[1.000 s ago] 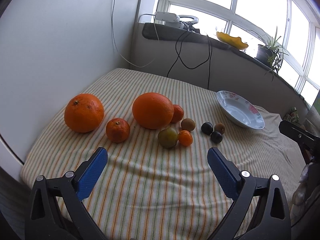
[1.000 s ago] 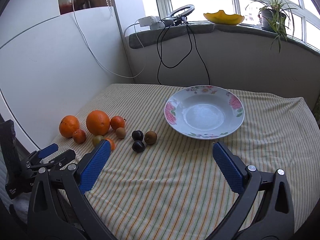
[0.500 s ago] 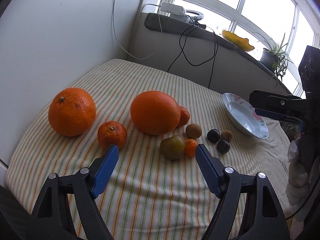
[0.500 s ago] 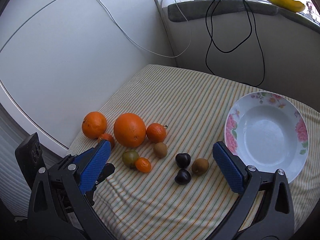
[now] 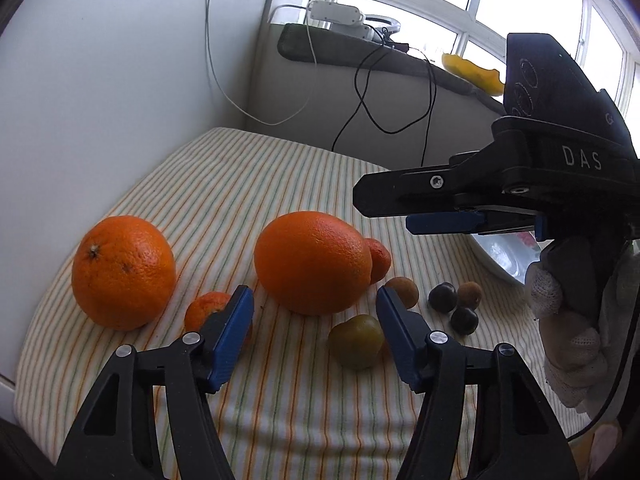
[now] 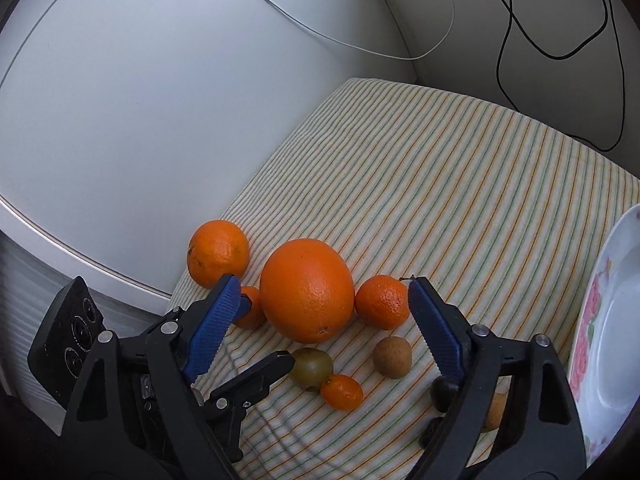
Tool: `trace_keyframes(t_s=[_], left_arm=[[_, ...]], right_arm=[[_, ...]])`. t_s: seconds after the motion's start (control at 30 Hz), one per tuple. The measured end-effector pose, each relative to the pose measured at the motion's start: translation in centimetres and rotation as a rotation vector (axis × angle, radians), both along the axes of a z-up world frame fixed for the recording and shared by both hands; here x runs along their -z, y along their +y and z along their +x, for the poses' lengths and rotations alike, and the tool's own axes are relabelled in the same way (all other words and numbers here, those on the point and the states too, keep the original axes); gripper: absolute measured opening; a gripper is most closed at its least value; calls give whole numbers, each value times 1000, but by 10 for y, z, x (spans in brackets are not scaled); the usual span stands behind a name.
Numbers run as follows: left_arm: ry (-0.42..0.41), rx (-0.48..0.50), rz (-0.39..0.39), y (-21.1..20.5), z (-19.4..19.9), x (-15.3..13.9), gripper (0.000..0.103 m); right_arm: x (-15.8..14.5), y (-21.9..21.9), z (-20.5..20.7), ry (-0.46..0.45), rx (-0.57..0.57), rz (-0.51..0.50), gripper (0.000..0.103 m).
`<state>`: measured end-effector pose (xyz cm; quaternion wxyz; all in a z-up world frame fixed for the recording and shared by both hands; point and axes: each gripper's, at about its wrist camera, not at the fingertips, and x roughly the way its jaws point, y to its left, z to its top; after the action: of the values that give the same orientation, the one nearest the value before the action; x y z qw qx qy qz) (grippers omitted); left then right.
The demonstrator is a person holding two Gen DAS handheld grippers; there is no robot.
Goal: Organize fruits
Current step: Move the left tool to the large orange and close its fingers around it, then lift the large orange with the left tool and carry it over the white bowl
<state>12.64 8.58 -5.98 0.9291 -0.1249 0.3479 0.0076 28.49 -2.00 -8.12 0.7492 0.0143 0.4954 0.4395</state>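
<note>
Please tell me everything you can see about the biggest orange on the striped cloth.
The biggest orange is bright orange, slightly oval, with dimpled, somewhat glossy peel and a small dark mark low on its side. It lies whole on the striped cloth, in the middle of the fruit group. A small mandarin sits against one side, perhaps touching; another small mandarin is close on the other. The right gripper is open around it, with neither finger touching it.
</note>
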Motion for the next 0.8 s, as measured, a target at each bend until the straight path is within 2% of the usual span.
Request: trace_keyframes(t_s=[0.4, 0.8], left_arm=[[16, 18, 10, 1, 21, 5, 60], [18, 41, 5, 2, 30, 8, 61]], right_arm=[[18, 35, 13, 13, -78, -26, 71], [27, 50, 8, -10, -135, -76, 66]])
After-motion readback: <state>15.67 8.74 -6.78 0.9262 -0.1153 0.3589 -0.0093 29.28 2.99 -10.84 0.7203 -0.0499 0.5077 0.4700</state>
